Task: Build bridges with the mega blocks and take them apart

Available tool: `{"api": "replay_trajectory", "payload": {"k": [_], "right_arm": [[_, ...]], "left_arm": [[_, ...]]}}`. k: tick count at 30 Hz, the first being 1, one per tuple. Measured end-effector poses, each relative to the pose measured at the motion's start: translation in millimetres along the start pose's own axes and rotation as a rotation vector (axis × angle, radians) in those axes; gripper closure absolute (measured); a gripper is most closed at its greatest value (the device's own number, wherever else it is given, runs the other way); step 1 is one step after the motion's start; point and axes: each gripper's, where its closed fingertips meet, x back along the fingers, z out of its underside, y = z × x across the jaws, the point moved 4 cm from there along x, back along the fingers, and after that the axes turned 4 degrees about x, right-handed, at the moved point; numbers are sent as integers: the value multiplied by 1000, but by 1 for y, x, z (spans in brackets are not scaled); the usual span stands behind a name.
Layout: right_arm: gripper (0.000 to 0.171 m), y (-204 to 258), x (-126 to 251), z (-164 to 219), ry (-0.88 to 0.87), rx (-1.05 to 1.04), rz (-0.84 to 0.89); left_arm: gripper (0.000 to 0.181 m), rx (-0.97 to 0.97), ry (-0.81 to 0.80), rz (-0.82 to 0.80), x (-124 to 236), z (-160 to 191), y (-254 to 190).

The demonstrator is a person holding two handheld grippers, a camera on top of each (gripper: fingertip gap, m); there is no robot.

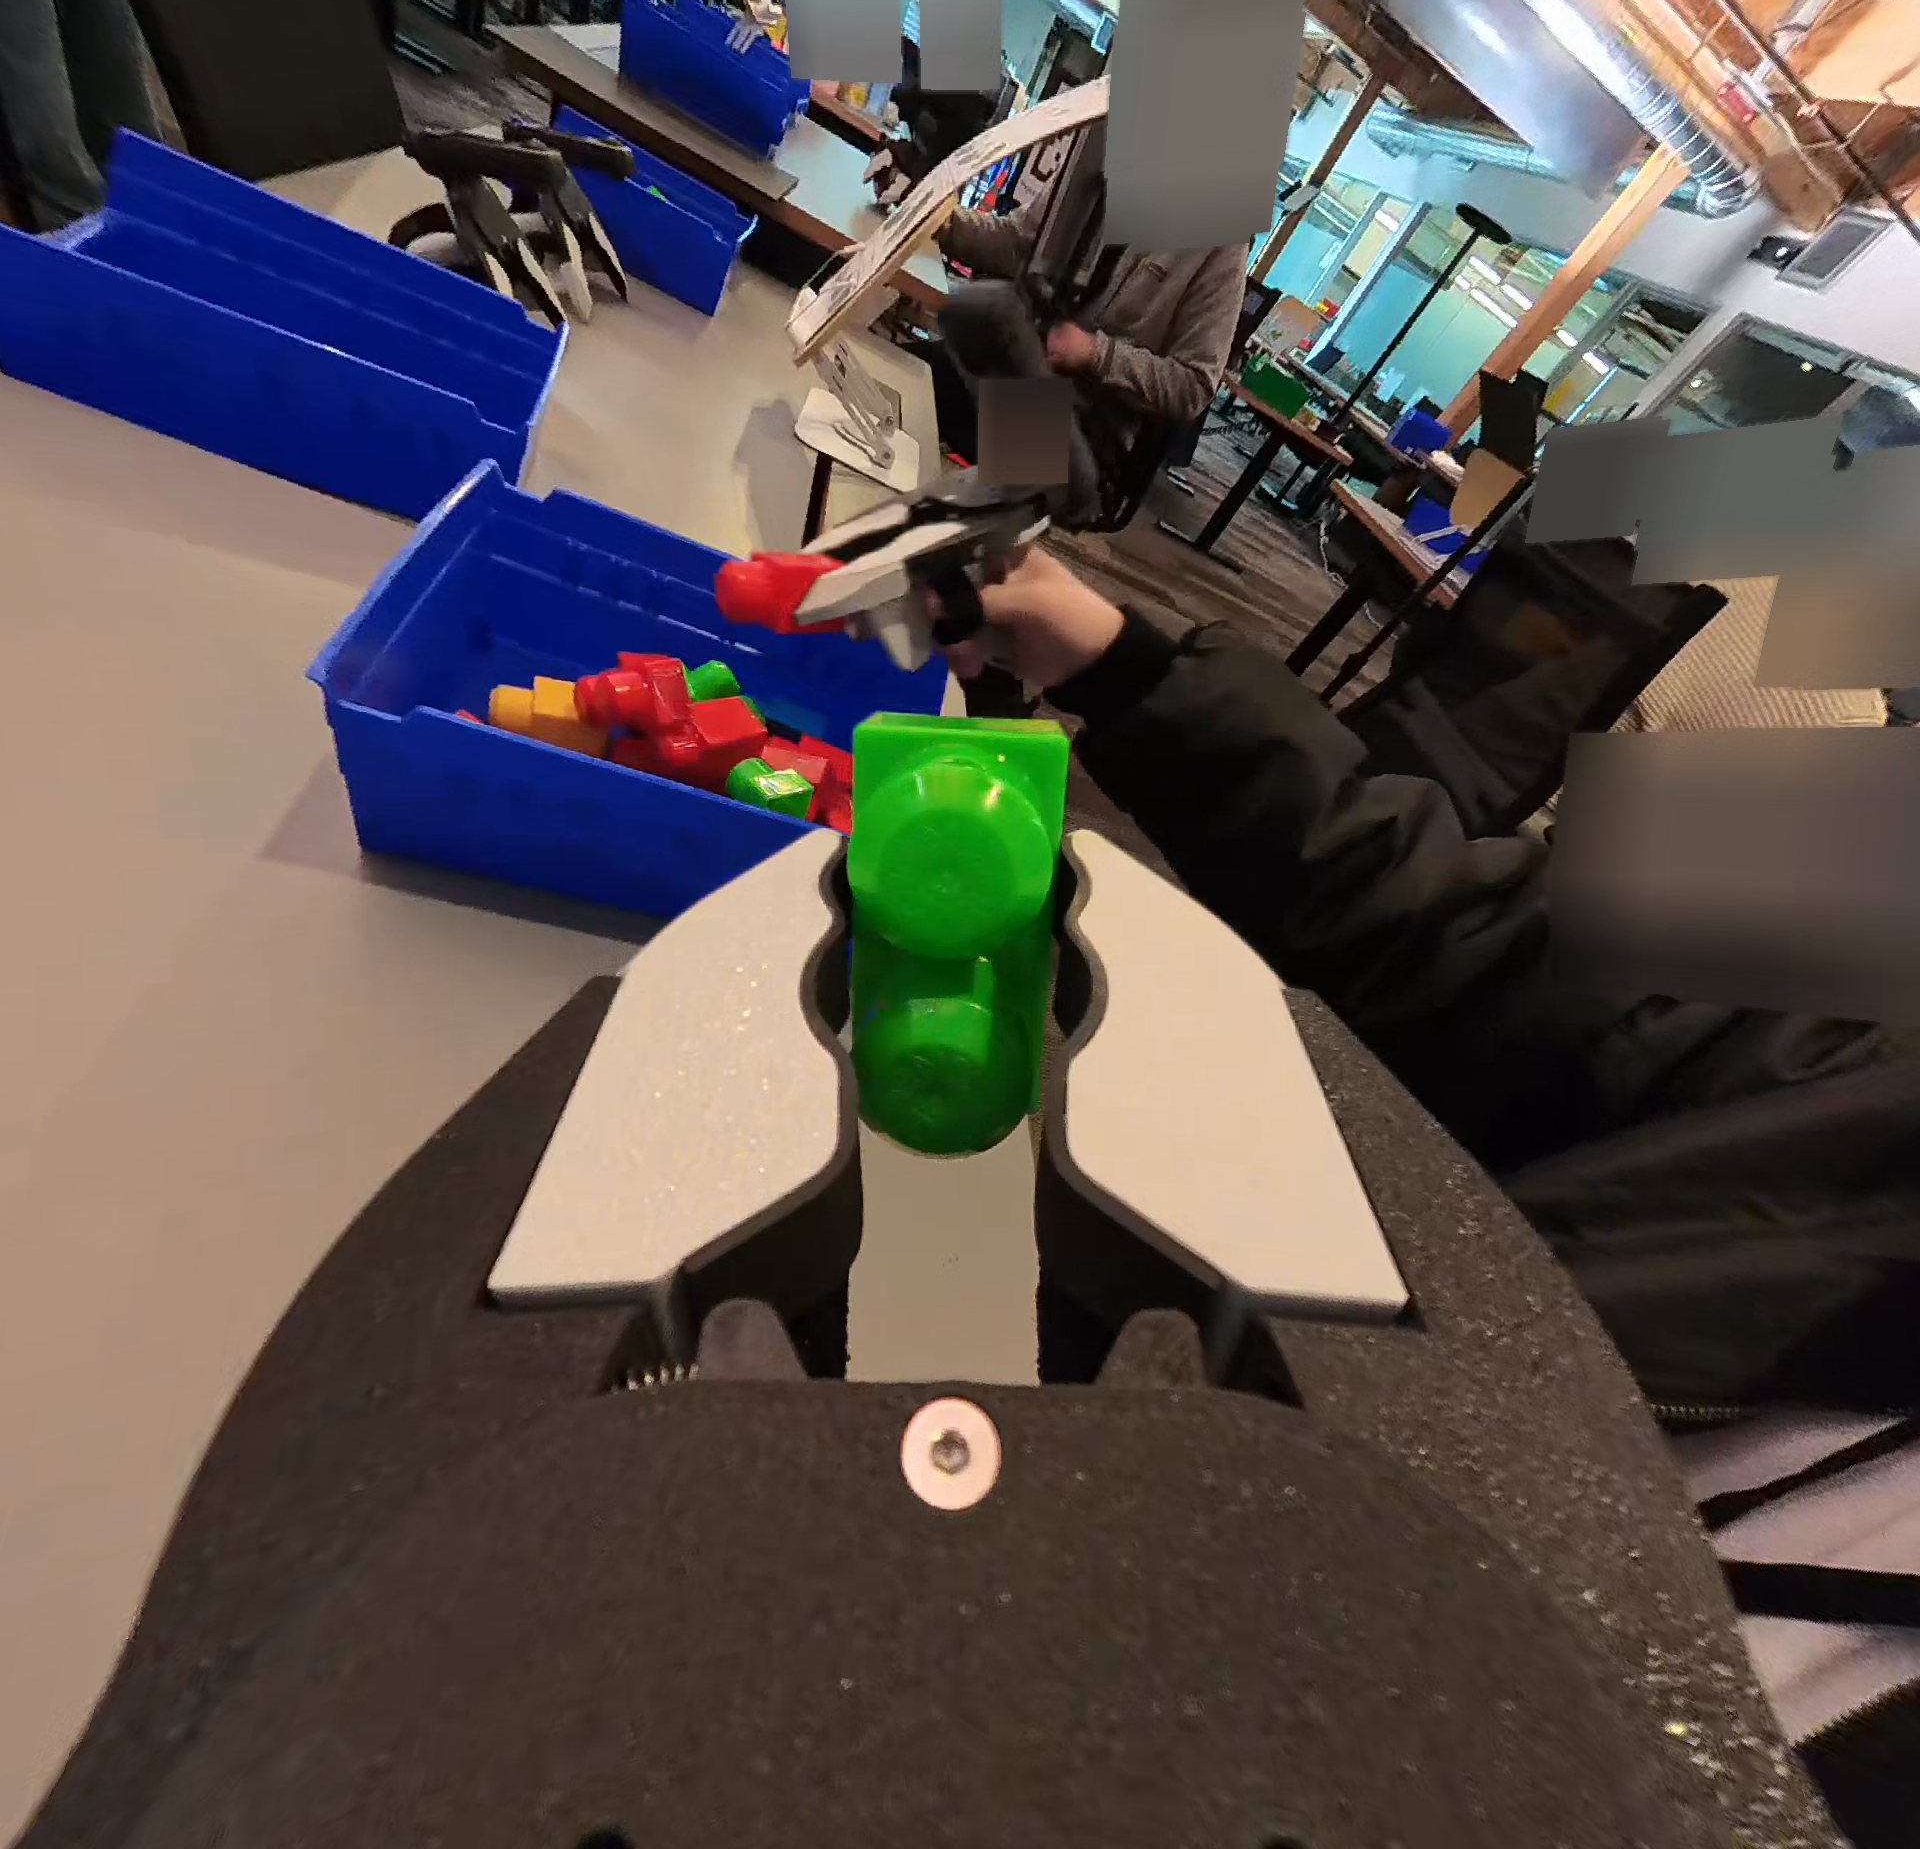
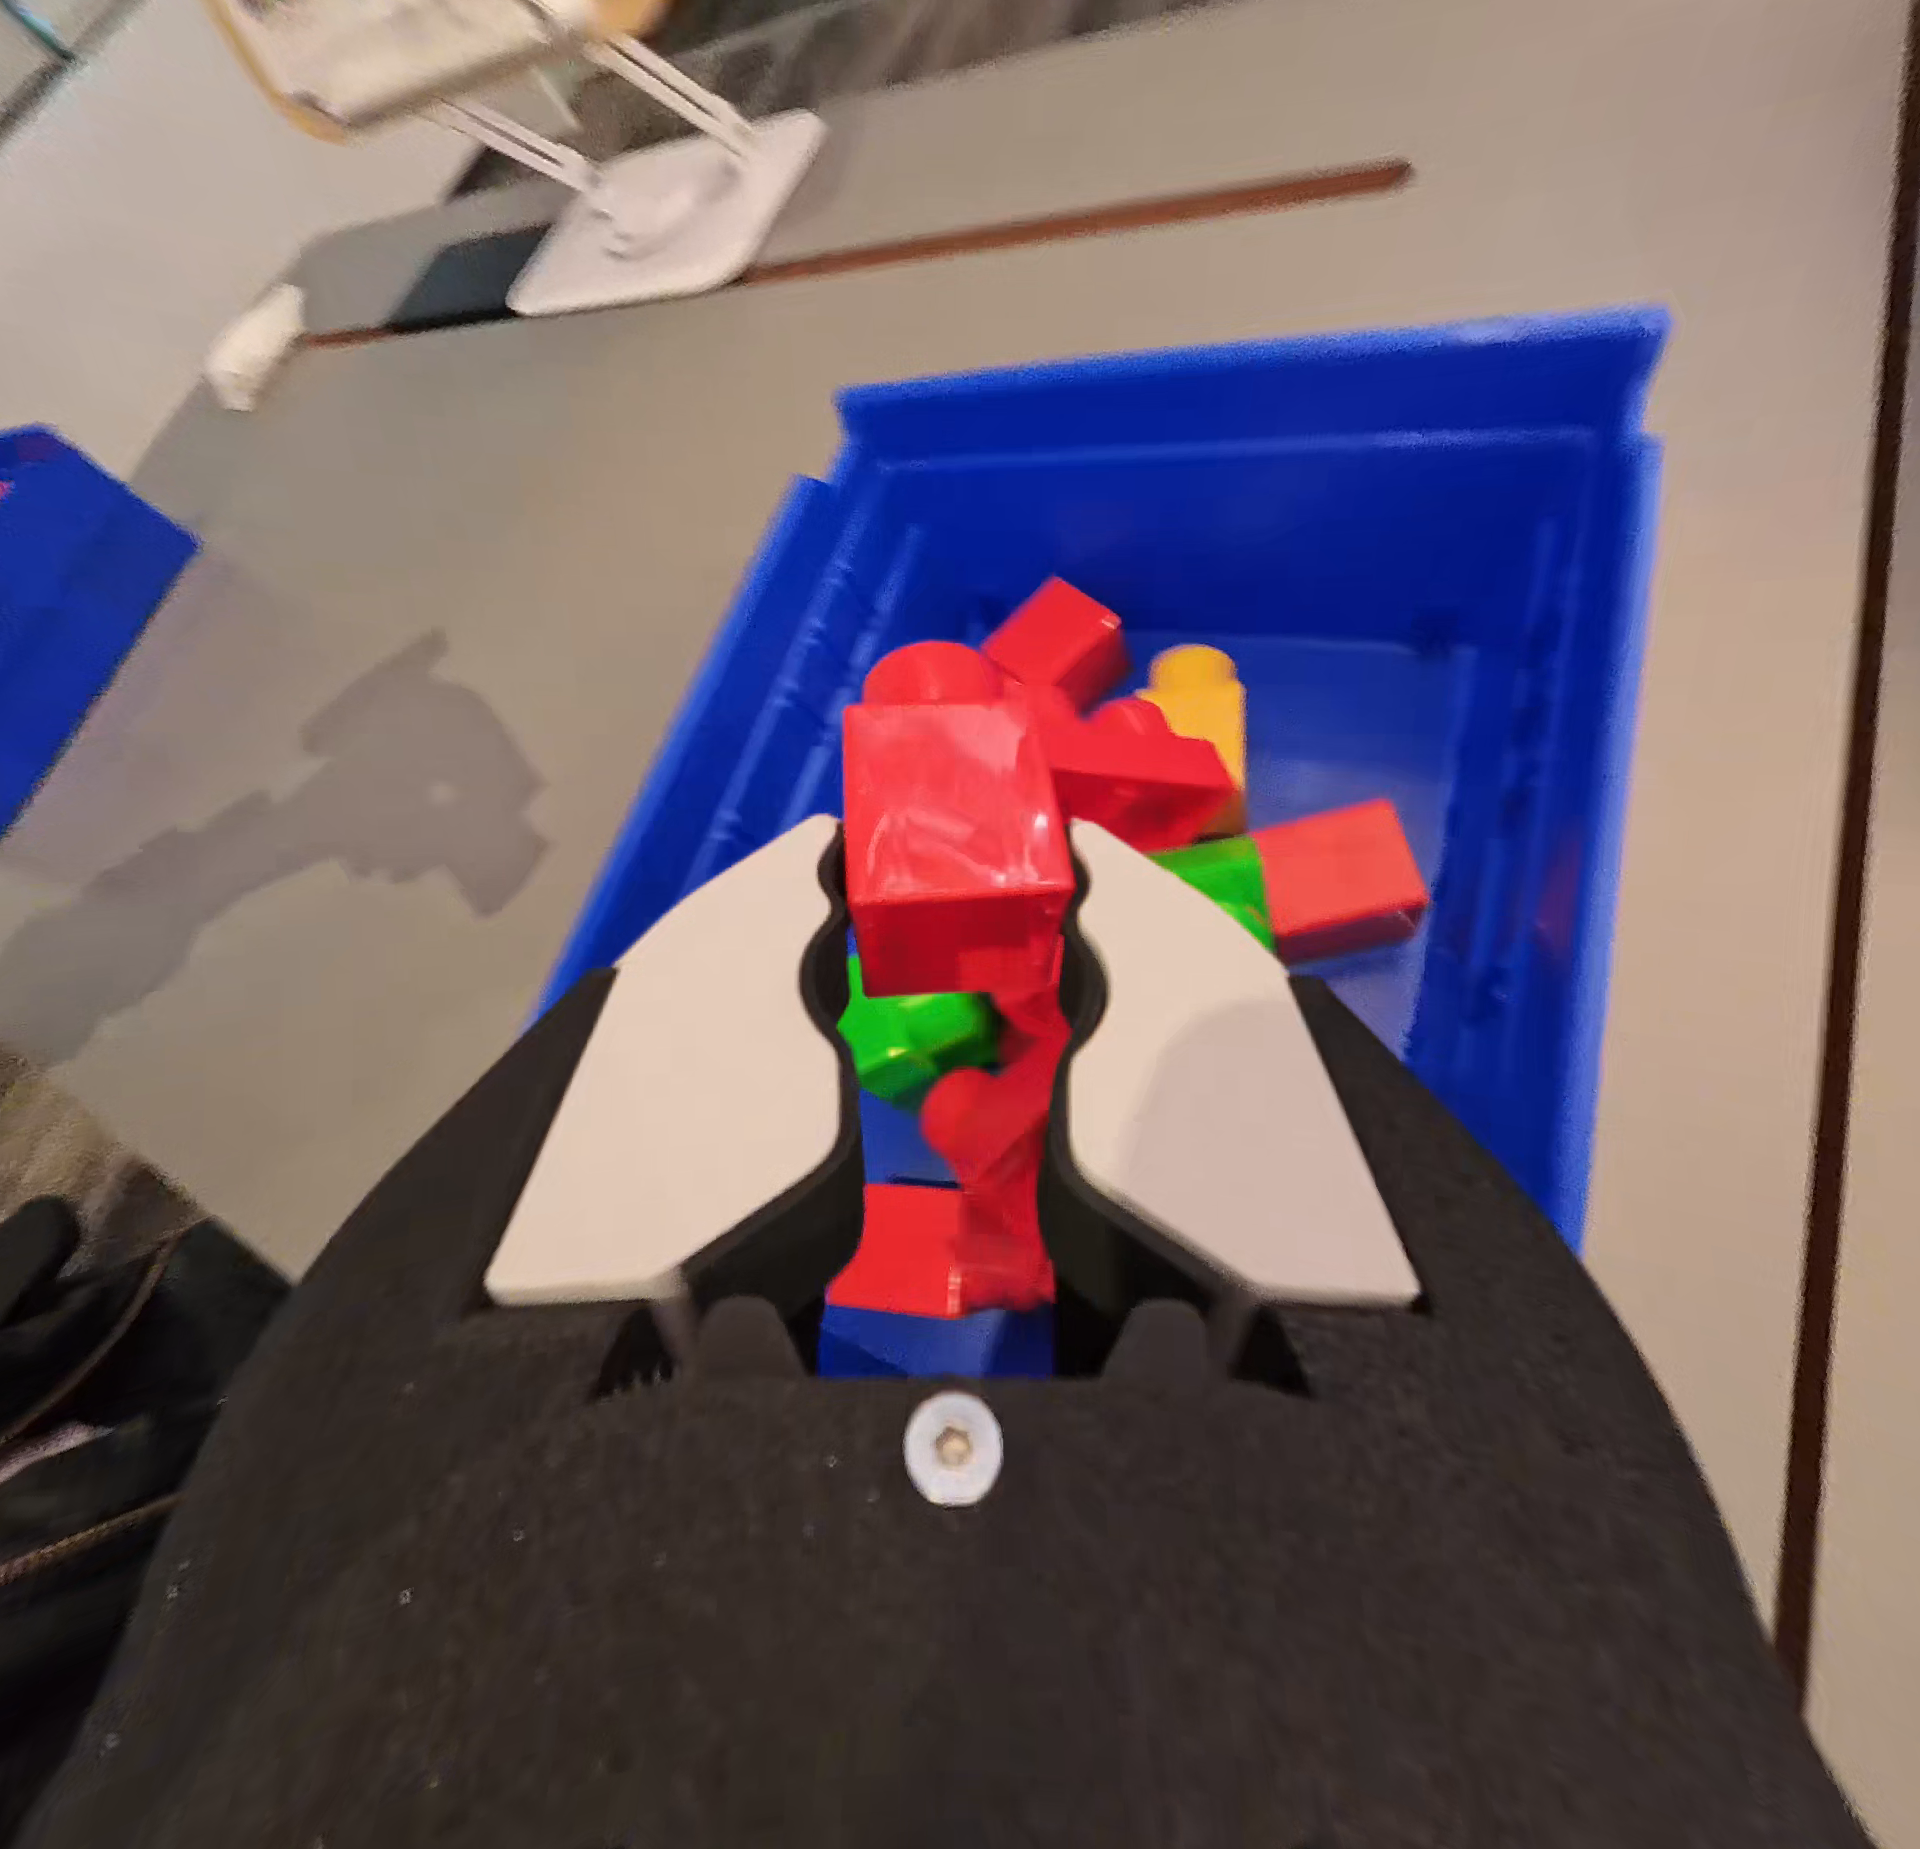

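**Both claws loaded, no bridge standing**

From where I stand, each gripper has a block in it. The left gripper (image 1: 951, 854) is closed narrow on a green block (image 1: 951, 926), a two-stud piece held with its studs facing back toward the camera, lifted above the grey table (image 1: 187, 864). The right gripper (image 2: 951, 854) is clamped on a red block (image 2: 951, 833), and in the left wrist view that same gripper (image 1: 805, 594) hangs over the far side of the blue bin (image 1: 540, 823), red block (image 1: 764, 592) poking out of its tip.

The rest of the blocks (image 1: 675, 724) lie loose in the bin: red, green, orange, a jumble with nothing I can make out as joined. No bridge is visible on the table in either view, finished or half built.

So I cannot say which half of the job this is. The two pieces may be freshly picked for building, or just pulled apart and headed back to the bin; the red one over the bin fits either reading. If building, nearly all of it lies ahead: piers, a span, then the teardown.

Behind, more blue bins (image 1: 260, 345) and a spare gripper (image 1: 530, 230) sit on the table.
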Motion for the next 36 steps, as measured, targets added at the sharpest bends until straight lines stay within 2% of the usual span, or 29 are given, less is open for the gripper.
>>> {"api": "replay_trajectory", "payload": {"k": [1, 3, 5, 9, 11, 14, 15, 16, 17, 22, 29, 32, 34, 36], "right_arm": [[134, -9, -5, 6, 18, -7, 33], [113, -14, -9, 9, -2, -7, 59], [113, 3, -6, -3, -96, 22, 10], [108, 108, -4, -35, -279, 163, -352], [103, 159, -13, -38, -274, 235, -491], [98, 202, -34, -38, -217, 284, -591], [98, 211, -39, -38, -204, 276, -629], [108, 219, -43, -39, -203, 257, -680], [133, 226, -44, -39, -204, 240, -736], [135, 231, -47, -42, -251, 251, -750], [135, 227, -38, -38, -251, 206, -814], [135, 192, -23, -28, -259, 154, -760], [134, 164, 2, -26, -320, 119, -713], [134, 119, 28, -24, -336, 128, -524]], "left_arm": [[145, 8, 1, -2, -3, 2, 1], [145, 21, 6, -15, -8, 5, 4], [145, 36, -1, -21, -12, 4, 5], [145, 37, -18, 10, -23, -6, 0], [145, 33, -26, 33, -31, -9, -5], [145, 25, -29, 54, -42, -10, -9], [145, 27, -26, 63, -44, -9, -11], [145, 27, -21, 62, -46, -7, -11], [145, 24, -16, 62, -48, -5, -12], [140, 36, -23, 48, -44, -3, -11], [144, -32, -3, 66, -40, -4, -19], [144, 4, -119, 56, -9, -27, -9], [144, 5, -63, 55, 3, -23, -4], [144, 2, -14, 55, 7, -11, -4]]}}
